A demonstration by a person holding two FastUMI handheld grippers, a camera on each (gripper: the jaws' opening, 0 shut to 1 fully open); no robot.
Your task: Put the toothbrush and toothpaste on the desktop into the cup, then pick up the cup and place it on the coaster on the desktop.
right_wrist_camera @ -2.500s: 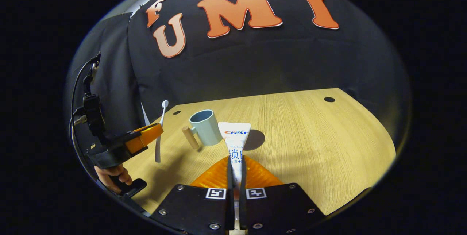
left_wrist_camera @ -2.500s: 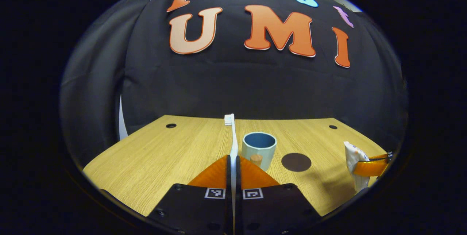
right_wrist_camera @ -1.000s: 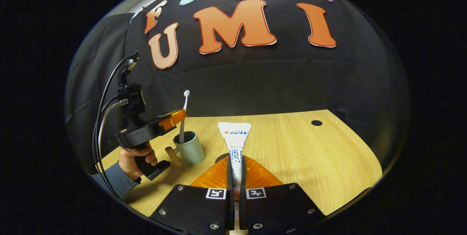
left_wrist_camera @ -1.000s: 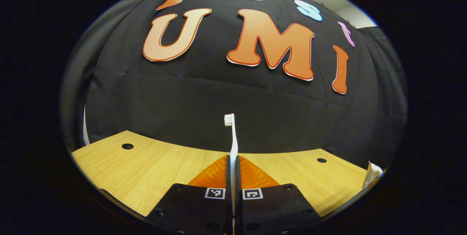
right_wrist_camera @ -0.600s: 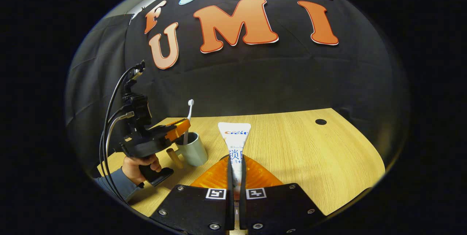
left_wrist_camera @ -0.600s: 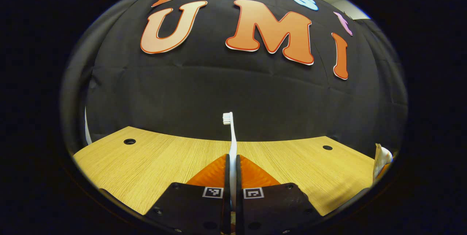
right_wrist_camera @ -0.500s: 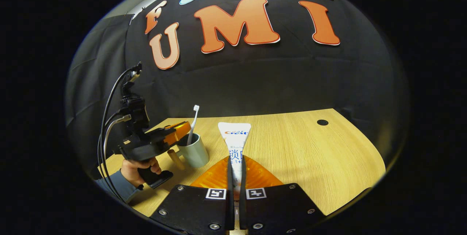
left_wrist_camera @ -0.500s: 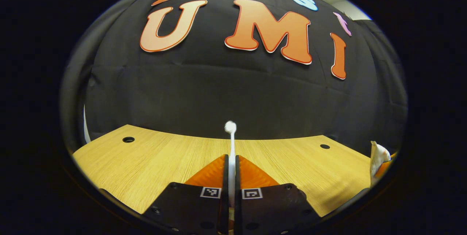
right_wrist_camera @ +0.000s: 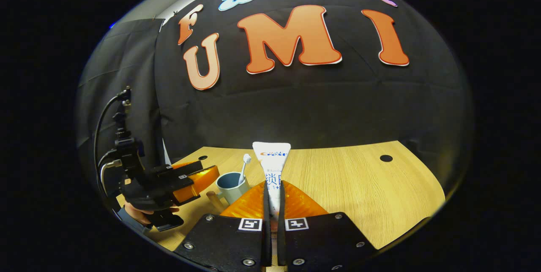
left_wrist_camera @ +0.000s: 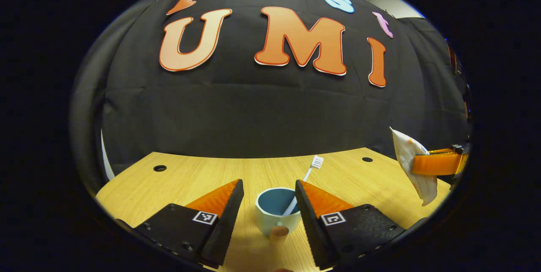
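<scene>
Toothbrush (left_wrist_camera: 305, 179) is standing in the cup (left_wrist_camera: 277, 213); toothpaste tube (right_wrist_camera: 272, 166) comes next.
I am keeping my left gripper (left_wrist_camera: 267, 204) wide open and empty, while my right gripper (right_wrist_camera: 273, 198) is clamping the tube; I should lower it slowly beside the brush.

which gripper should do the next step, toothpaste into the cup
Right. The right gripper is shut on the toothpaste tube, lifted beside the cup. The left gripper is open and empty, with the toothbrush in the cup.

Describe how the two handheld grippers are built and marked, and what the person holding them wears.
Each gripper, the left gripper and right gripper, has black finger blocks, each carrying a square black-and-white marker tag, with ribbed wedge-shaped jaws. Seen in the right gripper view, the left gripper has a black pistol-style handle, a mounted black camera unit and looping cables. The person's sleeve is grey-blue.
</scene>
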